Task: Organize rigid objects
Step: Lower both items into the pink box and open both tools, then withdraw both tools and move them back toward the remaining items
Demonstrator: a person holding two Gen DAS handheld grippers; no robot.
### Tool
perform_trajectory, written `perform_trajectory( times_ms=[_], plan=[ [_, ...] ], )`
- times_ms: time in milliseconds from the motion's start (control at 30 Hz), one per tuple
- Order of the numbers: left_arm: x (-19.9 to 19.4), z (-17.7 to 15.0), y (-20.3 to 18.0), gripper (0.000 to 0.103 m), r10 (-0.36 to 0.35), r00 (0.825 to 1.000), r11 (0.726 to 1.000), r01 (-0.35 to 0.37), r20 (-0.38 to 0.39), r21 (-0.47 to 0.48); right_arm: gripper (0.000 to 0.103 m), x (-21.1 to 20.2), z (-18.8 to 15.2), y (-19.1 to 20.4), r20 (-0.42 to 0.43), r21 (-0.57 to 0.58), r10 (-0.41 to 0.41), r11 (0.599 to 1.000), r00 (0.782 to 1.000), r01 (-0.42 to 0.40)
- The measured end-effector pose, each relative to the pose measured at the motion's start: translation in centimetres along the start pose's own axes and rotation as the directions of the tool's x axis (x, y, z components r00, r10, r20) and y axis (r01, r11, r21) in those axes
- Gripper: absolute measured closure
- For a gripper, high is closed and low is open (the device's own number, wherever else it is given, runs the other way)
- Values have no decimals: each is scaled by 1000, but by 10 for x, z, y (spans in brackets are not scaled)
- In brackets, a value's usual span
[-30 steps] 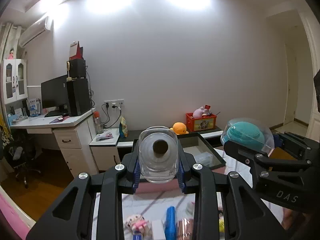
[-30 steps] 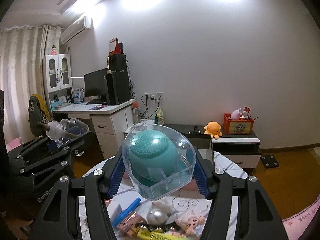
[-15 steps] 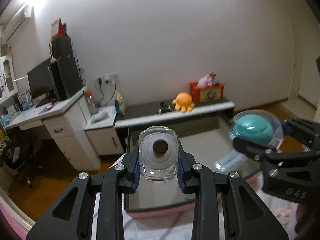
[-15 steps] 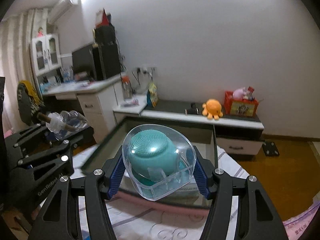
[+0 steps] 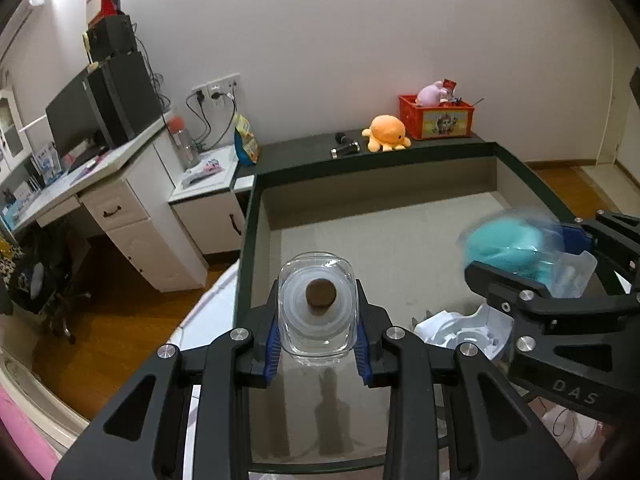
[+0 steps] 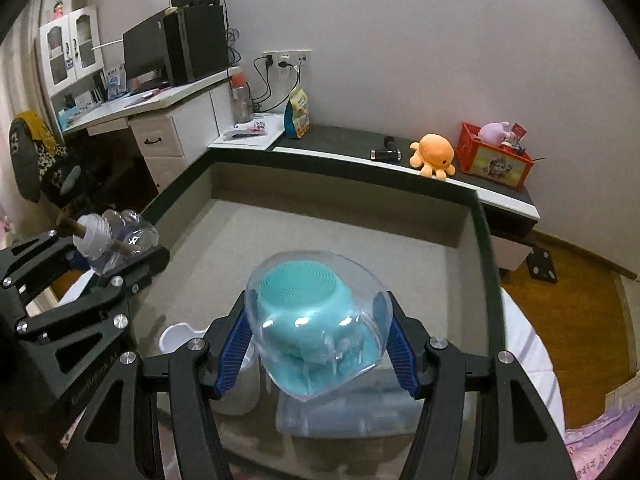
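The left gripper (image 5: 317, 342) is clamped on a clear corked bottle (image 5: 317, 308); the right gripper (image 6: 316, 350) squeezes a teal brush in a clear plastic case (image 6: 318, 320). Both hang above the dark-rimmed box (image 5: 400, 152), nearer its front. Already lying inside are a white plastic piece (image 5: 460, 330) and a clear flat container (image 6: 344, 412). By my judgement, setting down these two items remains.

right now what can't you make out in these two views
- Left wrist view: the teal brush in its clear case is motion-blurred.
- Left wrist view: the white plastic piece in the storage box is partly behind the right gripper.
- Right wrist view: the clear container under the case is blurred, contents unreadable.
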State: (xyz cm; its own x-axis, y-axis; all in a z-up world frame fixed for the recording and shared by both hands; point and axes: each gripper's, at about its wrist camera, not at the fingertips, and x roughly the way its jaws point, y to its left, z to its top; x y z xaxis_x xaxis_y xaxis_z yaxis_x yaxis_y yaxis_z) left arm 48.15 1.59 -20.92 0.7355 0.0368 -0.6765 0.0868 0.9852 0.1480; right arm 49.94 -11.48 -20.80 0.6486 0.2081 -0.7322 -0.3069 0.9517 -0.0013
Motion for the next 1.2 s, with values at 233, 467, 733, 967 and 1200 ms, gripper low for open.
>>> perform_trajectory(
  times_ms=[233,467,733,967,1200],
  plan=[
    [-15,0,8,36,14,999,999,-13,31,-47,29,-20,2,0,49,25,-2,1000,999,0],
    [-88,-7,24,0,30,982,994,-10,184,-107,18,-73,-3,-3,142,76,28,996,989,-39],
    [-204,-47,19,0,36,926,992,12,375,-125,0,-178,-43,16,335,40,27,998,942,-42],
    [-285,-90,5,0,50,873,992,11,484,-123,0,-260,-102,34,507,42,-63,998,860,48],
    [-336,-129,-17,0,37,858,996,9,512,-87,0,-316,-153,48,583,77,-129,992,802,104]
  ],
)
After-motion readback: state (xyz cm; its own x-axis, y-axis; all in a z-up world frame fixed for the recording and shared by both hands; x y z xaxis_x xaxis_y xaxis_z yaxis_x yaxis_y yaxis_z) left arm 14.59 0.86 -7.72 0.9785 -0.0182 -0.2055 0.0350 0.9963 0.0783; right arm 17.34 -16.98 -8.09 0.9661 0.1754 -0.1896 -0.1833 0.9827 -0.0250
